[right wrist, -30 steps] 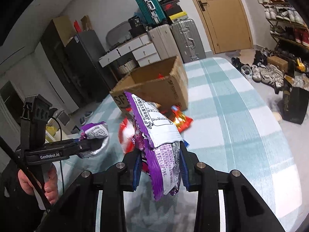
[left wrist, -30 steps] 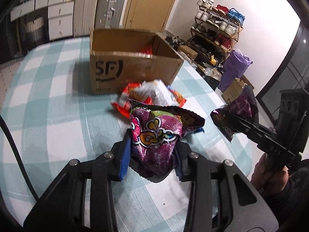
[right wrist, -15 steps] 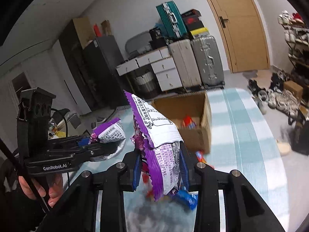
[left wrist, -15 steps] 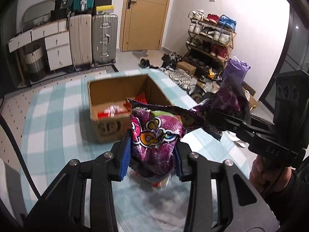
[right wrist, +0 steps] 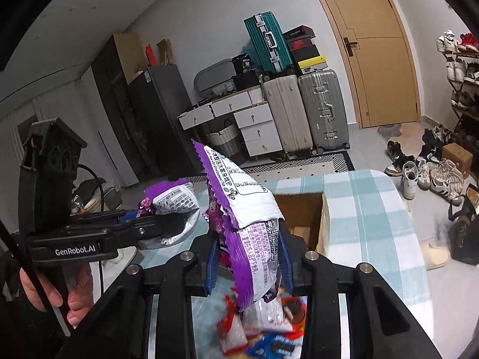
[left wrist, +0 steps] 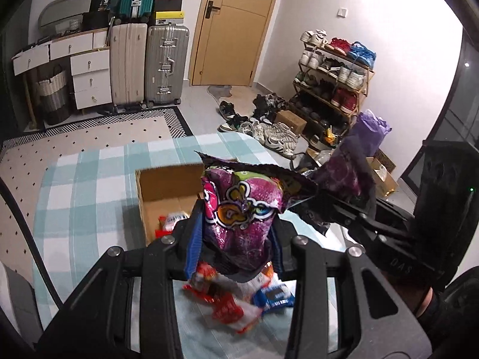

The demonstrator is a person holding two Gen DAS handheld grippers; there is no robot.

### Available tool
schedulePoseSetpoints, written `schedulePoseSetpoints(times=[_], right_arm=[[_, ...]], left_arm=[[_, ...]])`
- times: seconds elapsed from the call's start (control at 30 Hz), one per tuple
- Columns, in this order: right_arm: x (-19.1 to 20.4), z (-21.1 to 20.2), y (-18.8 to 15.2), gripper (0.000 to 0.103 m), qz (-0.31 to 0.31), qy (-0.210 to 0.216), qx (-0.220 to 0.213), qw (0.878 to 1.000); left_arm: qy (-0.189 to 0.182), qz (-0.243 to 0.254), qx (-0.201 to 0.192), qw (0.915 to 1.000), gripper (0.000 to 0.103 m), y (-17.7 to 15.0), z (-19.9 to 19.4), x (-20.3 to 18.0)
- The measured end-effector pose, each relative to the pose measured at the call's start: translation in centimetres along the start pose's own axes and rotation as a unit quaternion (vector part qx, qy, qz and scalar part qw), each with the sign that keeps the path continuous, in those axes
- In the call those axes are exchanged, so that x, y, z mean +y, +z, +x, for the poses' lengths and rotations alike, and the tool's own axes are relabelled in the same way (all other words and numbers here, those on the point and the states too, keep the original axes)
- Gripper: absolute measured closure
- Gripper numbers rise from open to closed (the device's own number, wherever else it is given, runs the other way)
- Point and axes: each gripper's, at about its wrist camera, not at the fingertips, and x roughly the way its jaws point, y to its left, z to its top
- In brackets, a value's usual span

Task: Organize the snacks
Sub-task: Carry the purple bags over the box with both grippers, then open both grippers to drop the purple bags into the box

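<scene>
above the cardboard box (left wrist: pixel 167 185), both tongs clamping purple snack bags (left wrist: pixel 242 218)

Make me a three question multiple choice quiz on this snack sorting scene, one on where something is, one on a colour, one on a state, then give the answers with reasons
1. Where is the cardboard box?
A. On the checked tablecloth
B. On the shoe rack
C. On the floor by the door

2. What is the main colour of the snack bag in the left gripper?
A. Green
B. Purple
C. Yellow

3. What state is the right gripper in?
A. Open and empty
B. Shut with nothing in it
C. Shut on a snack bag

Answers:
1 A: the box stands open on the tablecloth.
2 B: its front is purple-magenta with a cartoon print.
3 C: its blue pads clamp the purple and white bag.
</scene>
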Motion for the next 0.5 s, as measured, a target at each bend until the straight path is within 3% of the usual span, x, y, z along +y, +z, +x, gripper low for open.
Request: schedulePoseSetpoints(times=[0.3,0.5], right_arm=[[-0.7,5.5,4.1,0.07,-0.021,-0.016,0.017,1.0],[-2.6,9.5,4.6,0.07,-0.012,-0.027,0.034,0.999]], left_arm=[[0.024,-0.011,0.017,0.9995,0.068,4.3,5.5,2.6],[0.036,-0.021,0.043,0.9982,0.068,4.3,11.0,5.1]])
